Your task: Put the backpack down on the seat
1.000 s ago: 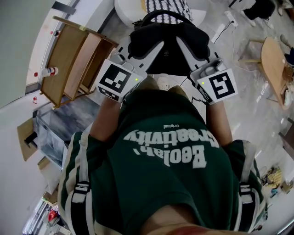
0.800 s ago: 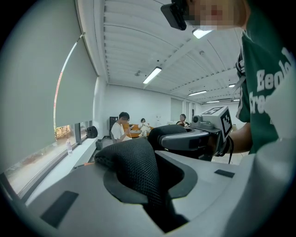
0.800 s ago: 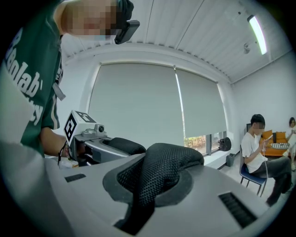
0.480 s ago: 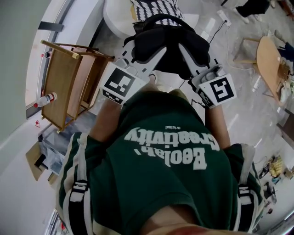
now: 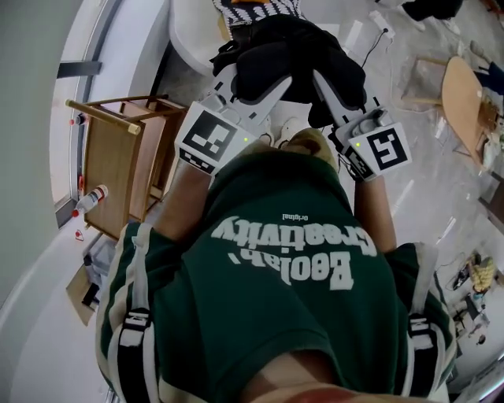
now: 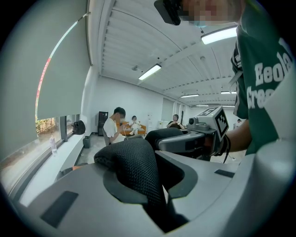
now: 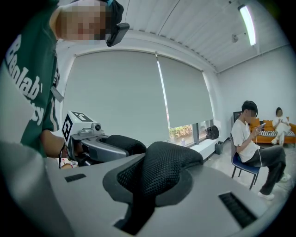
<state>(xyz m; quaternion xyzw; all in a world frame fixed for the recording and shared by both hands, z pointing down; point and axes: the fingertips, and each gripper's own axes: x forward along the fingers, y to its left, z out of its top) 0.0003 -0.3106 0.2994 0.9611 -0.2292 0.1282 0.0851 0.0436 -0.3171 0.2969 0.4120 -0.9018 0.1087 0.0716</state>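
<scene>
The person's green shirt [image 5: 283,291] fills the near half of the head view. To the left stands a wooden stand [image 5: 118,169], and far ahead sits a white rounded seat [image 5: 193,31] with a striped cloth [image 5: 256,6] on it. The black backpack [image 5: 295,55] hangs in front of the person between the two grippers, its far edge close to that seat; whether it touches cannot be told. The left gripper [image 5: 253,83] has its fingers [image 6: 92,199] clenched on a black mesh strap [image 6: 134,166], and the right gripper [image 5: 335,90] has its fingers [image 7: 222,194] clenched on a second mesh strap [image 7: 162,171]. A small bottle [image 5: 93,198] lies just left of the stand.
</scene>
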